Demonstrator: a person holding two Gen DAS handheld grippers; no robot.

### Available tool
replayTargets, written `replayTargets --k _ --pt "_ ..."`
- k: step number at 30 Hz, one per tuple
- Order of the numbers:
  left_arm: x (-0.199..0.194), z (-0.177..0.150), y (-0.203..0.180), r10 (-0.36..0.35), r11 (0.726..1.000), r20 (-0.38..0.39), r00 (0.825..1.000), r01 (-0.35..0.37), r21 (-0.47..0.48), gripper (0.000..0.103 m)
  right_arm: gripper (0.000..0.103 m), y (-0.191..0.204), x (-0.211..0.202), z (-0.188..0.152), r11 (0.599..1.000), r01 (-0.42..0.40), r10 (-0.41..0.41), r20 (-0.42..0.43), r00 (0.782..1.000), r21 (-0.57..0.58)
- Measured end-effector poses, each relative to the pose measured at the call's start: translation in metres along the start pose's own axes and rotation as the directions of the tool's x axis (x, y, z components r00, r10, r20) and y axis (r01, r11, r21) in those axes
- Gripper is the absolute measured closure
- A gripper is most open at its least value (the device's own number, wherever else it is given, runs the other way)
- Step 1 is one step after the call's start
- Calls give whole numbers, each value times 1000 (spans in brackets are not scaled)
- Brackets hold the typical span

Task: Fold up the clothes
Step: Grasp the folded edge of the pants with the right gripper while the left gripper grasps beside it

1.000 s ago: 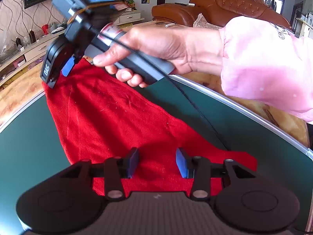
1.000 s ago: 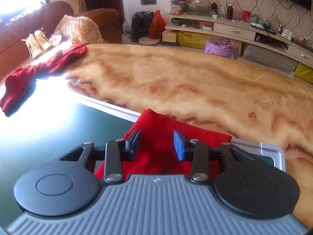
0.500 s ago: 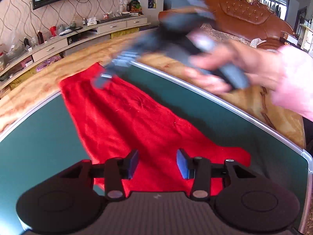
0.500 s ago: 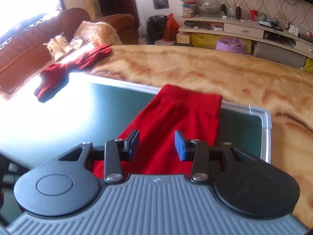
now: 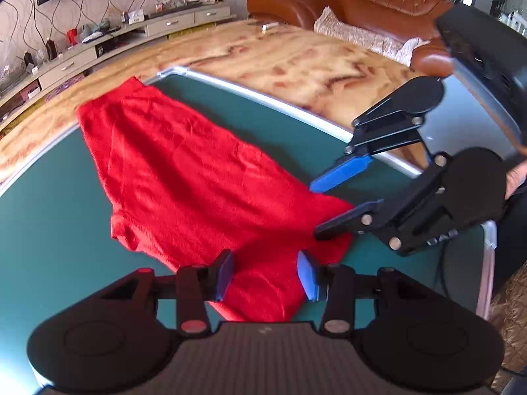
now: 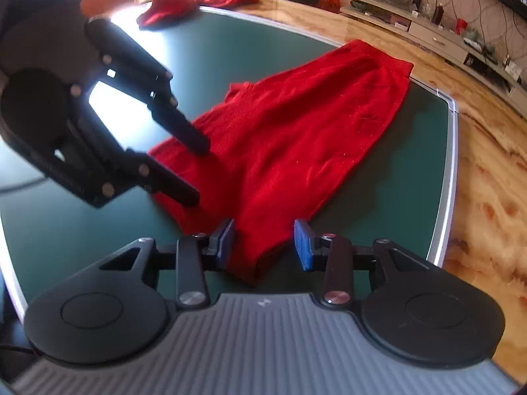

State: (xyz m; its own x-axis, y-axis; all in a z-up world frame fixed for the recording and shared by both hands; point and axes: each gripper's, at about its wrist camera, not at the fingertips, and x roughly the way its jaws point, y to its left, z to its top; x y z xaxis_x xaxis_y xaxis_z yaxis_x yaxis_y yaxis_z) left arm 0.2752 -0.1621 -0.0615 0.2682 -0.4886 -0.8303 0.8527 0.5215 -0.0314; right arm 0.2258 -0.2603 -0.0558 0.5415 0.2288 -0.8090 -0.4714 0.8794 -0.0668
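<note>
Red knitted garment (image 5: 184,177), soft and light by the look, surely limp: no stiffness, likely to sag and stretch when lifted, not fragile, not slippery thanks to rough knit. Best taken at two near corners or along near hem, pinching one full layer edge, not the middle. Long shape, ribbed band at far end, narrower near end, few wrinkles, lying flat on dark green table top (image 5: 49,230) with silver rim, running from about 11 o'clock down to 6 o'clock in left wrist view.

Left gripper (image 5: 265,276) above near end, jaws about half open, nothing pinched. Right gripper (image 6: 264,242) same: half open, cloth under but not held; seen at 3 o'clock in left view, tips near garment edge.

Second crumpled red cloth (image 6: 171,6) at 11 o'clock, well apart. Marble-pattern floor (image 5: 296,62) and brown leather sofa (image 5: 369,3) beyond.
</note>
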Motion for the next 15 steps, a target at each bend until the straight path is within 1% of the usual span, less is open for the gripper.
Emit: replayTargets --k 1,4,7,9,11,13,15 --pt "0 -2 -2 5 1000 0 1000 -5 4 54 57 4 -1 -2 1000 18 -18 6 1000 -19" --pt "-5 -1 -2 11 1000 12 1000 -10 -4 54 57 3 -10 -3 1000 21 -21 17 1000 20" --pt "-19 -1 -3 -9 1000 50 999 8 8 53 57 -5 -31 -8 991 -18 12 47 999 131" --pt "-24 -1 -6 -23 999 59 998 21 44 50 57 -9 -37 -17 972 -70 60 52 997 225" --pt "-24 -2 -9 -31 996 50 998 27 83 48 57 -9 -42 -28 945 -112 100 56 993 307" --pt "-24 -5 -12 -37 993 34 999 33 117 46 57 -3 -44 -36 942 -86 68 66 995 325" --pt "-21 -8 -14 -41 989 14 999 38 144 45 57 5 -49 -37 958 -28 1 92 996 287"
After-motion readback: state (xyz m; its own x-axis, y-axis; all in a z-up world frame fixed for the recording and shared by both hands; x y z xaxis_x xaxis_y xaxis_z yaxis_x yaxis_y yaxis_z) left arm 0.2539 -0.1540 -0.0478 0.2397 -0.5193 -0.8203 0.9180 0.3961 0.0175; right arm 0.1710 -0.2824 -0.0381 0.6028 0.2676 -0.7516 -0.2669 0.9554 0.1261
